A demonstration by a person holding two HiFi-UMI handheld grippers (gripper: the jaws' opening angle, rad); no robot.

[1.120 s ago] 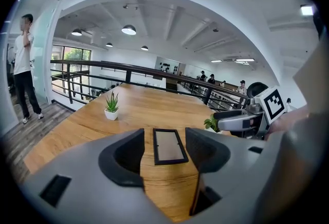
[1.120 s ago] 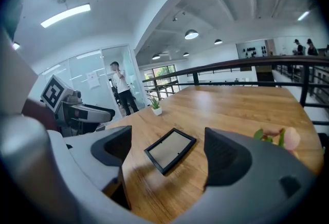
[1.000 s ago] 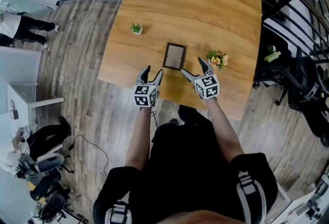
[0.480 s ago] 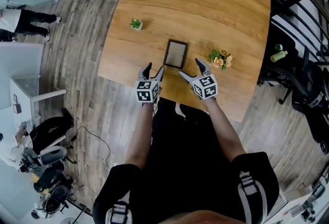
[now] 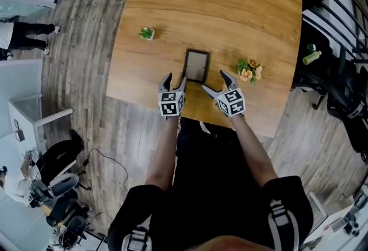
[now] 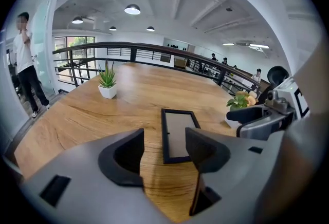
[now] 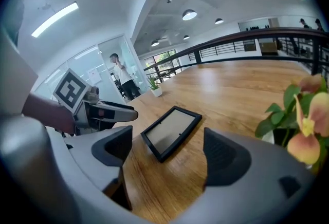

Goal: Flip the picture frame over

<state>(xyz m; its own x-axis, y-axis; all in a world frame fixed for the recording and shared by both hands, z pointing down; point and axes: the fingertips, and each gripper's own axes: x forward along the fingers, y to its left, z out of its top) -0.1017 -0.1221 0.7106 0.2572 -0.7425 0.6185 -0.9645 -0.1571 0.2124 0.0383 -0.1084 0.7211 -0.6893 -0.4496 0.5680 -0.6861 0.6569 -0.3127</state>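
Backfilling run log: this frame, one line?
phase: pre-grasp | picture frame: flat on table, untouched | left gripper: open, empty | right gripper: open, empty

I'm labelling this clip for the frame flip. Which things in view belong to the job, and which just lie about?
Job: picture frame, left gripper, right gripper, both open and empty.
Lying about: small green potted plant, pot of orange flowers.

left claw (image 5: 175, 79) | right claw (image 5: 213, 80) | both closer to picture frame (image 5: 196, 65)
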